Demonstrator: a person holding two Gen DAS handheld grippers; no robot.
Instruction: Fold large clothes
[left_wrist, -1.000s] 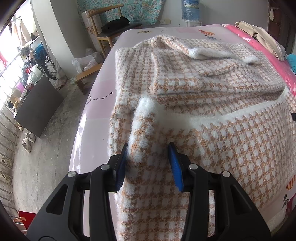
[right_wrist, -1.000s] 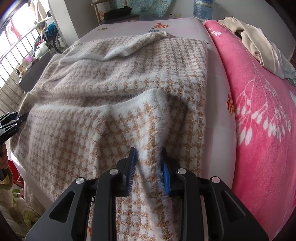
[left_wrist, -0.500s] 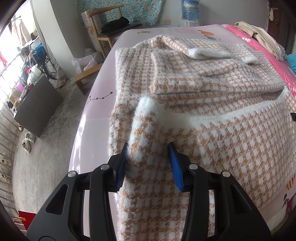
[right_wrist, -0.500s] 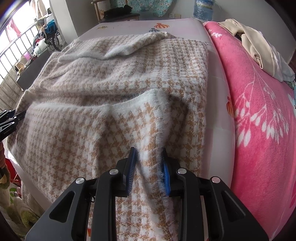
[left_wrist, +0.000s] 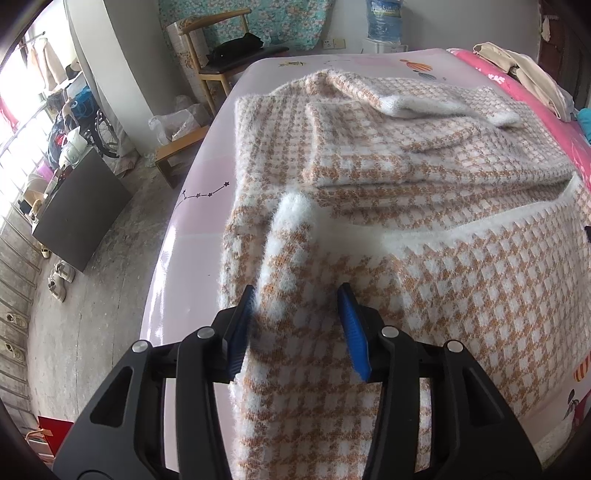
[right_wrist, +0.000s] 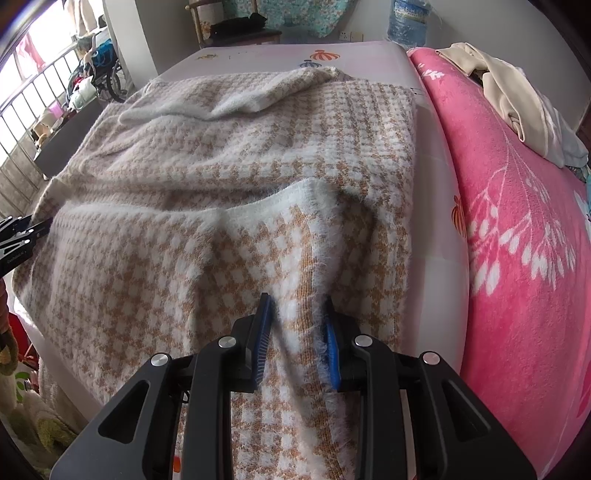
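A large fuzzy orange-and-white houndstooth sweater (left_wrist: 424, 177) lies spread on the bed, sleeves folded across its far part. Its near hem is lifted and folded toward the far end. My left gripper (left_wrist: 297, 295) stands open around the hem's left corner, fabric bunched between the blue pads. My right gripper (right_wrist: 297, 306) stands partly open around the hem's right corner (right_wrist: 314, 221), fabric between its fingers. The sweater also fills the right wrist view (right_wrist: 240, 147). The left gripper shows at that view's left edge (right_wrist: 18, 236).
The bed has a pale pink sheet (left_wrist: 207, 177) and a bright pink blanket (right_wrist: 517, 240) on the right with beige clothes (right_wrist: 509, 96) piled on it. A wooden chair (left_wrist: 218, 66) and a dark cabinet (left_wrist: 77, 218) stand on the floor to the left.
Both grippers have stayed almost still on the lifted hem; the right one has edged slightly forward. The jaw gaps look the same.
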